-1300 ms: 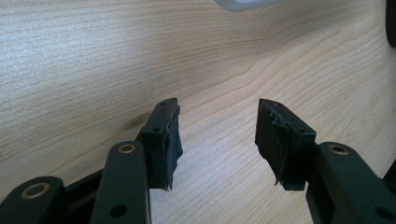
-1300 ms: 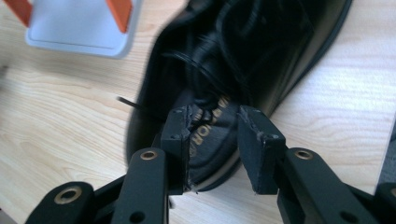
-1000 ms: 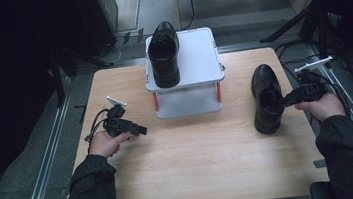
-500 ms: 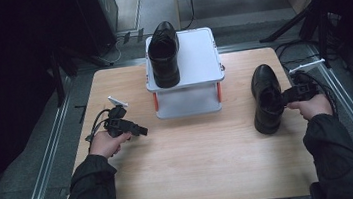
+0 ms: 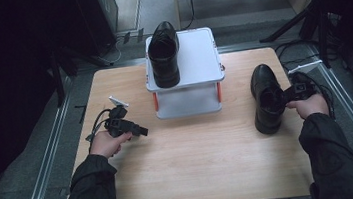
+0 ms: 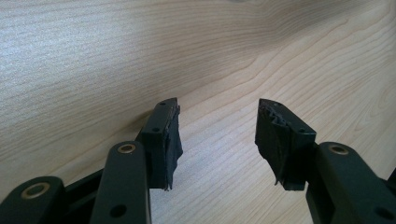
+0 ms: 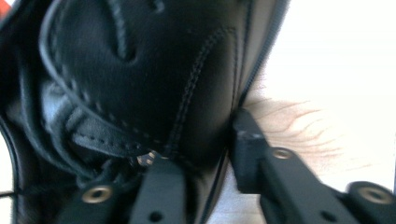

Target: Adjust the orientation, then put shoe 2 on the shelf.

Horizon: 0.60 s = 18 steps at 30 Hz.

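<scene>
Right gripper fingers just clamped onto the shoe wall on the bench, left gripper fingers spread, empty.

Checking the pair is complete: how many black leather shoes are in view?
2. One black leather shoe stands on the white box-like stand; the other shoe is on the wooden table, its side pinched by the right gripper.
</scene>
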Each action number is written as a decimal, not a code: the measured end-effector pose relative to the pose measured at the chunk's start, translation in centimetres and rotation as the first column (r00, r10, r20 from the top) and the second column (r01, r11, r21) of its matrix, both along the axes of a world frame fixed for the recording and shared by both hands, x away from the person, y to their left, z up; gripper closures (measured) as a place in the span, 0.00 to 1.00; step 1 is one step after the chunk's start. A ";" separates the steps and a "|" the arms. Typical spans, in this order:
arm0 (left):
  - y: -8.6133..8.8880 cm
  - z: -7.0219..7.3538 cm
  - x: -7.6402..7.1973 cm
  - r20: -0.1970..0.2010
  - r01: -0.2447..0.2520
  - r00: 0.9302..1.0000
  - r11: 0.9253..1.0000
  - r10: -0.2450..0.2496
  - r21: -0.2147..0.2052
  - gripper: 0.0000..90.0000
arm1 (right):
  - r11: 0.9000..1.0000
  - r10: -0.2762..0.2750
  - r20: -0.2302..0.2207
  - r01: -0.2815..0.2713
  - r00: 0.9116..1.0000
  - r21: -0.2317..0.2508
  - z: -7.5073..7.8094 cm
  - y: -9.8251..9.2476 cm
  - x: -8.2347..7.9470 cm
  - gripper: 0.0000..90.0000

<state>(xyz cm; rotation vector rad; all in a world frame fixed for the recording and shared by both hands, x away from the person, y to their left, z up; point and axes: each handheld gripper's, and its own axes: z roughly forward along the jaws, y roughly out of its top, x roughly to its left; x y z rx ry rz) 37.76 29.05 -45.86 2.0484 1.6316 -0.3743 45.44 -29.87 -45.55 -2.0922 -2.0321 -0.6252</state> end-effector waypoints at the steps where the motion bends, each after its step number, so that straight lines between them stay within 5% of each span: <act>1: 0.0 0.0 0.0 0.007 -0.002 1.000 1.000 0.002 -0.001 0.55 | 1.000 -0.006 -0.015 0.006 1.000 0.026 -0.1 -0.1 0.1 0.93; 7: 0.2 0.1 -0.1 0.008 -0.004 1.000 1.000 0.004 0.002 0.55 | 0.999 0.040 -0.013 -0.040 0.999 0.017 0.3 1.2 0.6 0.95; 13: 0.4 0.0 -0.2 0.011 -0.005 1.000 1.000 0.005 0.003 0.55 | 0.999 0.002 -0.025 -0.001 1.000 0.046 1.3 1.4 1.3 0.95; 18: 0.4 0.1 -0.4 0.017 -0.010 1.000 1.000 0.010 0.004 0.55 | 0.997 -0.052 0.027 0.051 0.998 0.059 3.1 0.8 1.8 0.96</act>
